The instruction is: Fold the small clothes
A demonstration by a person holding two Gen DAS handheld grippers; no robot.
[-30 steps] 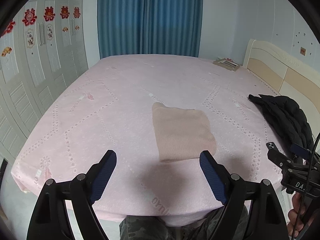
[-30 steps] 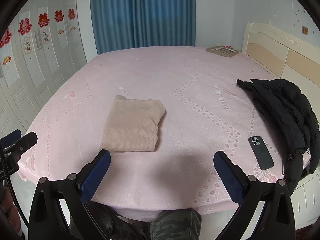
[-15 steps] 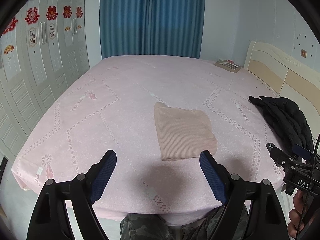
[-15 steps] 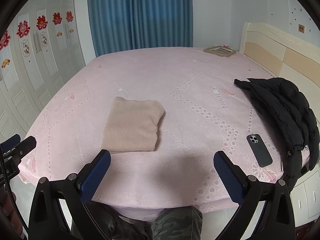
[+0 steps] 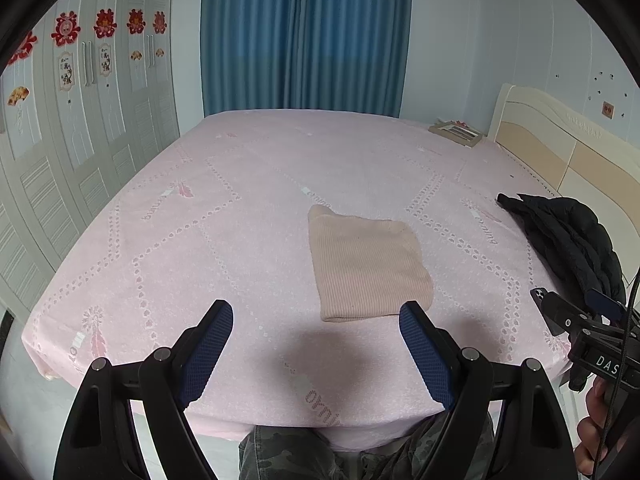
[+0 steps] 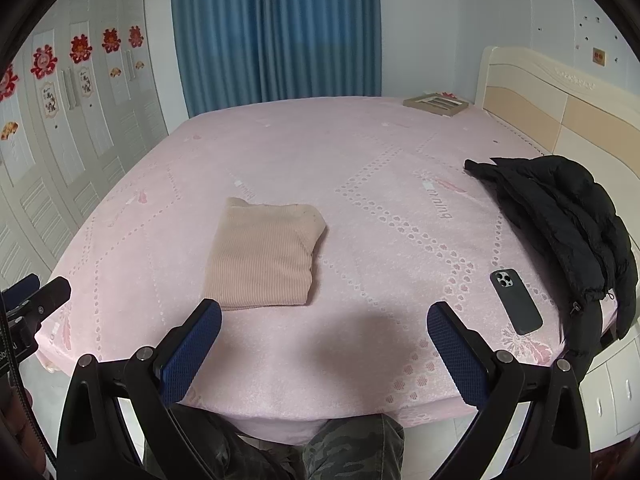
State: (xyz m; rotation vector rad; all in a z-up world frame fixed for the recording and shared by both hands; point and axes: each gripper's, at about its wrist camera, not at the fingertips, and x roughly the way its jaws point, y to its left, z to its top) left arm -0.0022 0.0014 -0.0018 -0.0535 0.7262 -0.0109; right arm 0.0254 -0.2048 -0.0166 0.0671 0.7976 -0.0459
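A: Bedroom, item one: bed [image 5: 168, 240] under a pink sheet, blue curtain [image 5: 304, 32] at upper centre, white wardrobe [image 5: 60, 140] with red paper cutouts at upper left. Item two?

B: Beige sweater [image 5: 366, 268], centre of the left view, lying flat on the sheet as a neat rectangle, touched by nothing. It reads as already folded.

A: Tools?

B: Left tool [image 5: 316, 354], bottom of its frame, jaws spread wide and empty, short of the sweater's near edge. Right tool [image 6: 324, 354], same posture, jaws wide apart, nothing between them.

A: Step in hand?

B: Likely the pause after a finished fold. The next move would call for either setting the sweater aside or fetching another garment; no other small one shows.

A: Other stock?

B: Black jacket [image 6: 560, 216] at right, dark phone [image 6: 516, 300] beside it at lower right, a flat box [image 6: 436, 102] near the headboard.

A: Writing?

B: Pink woven lettering on the sheet, seen upside down and not legible; white letters "DAS" on the right tool's body at the left view's right edge.
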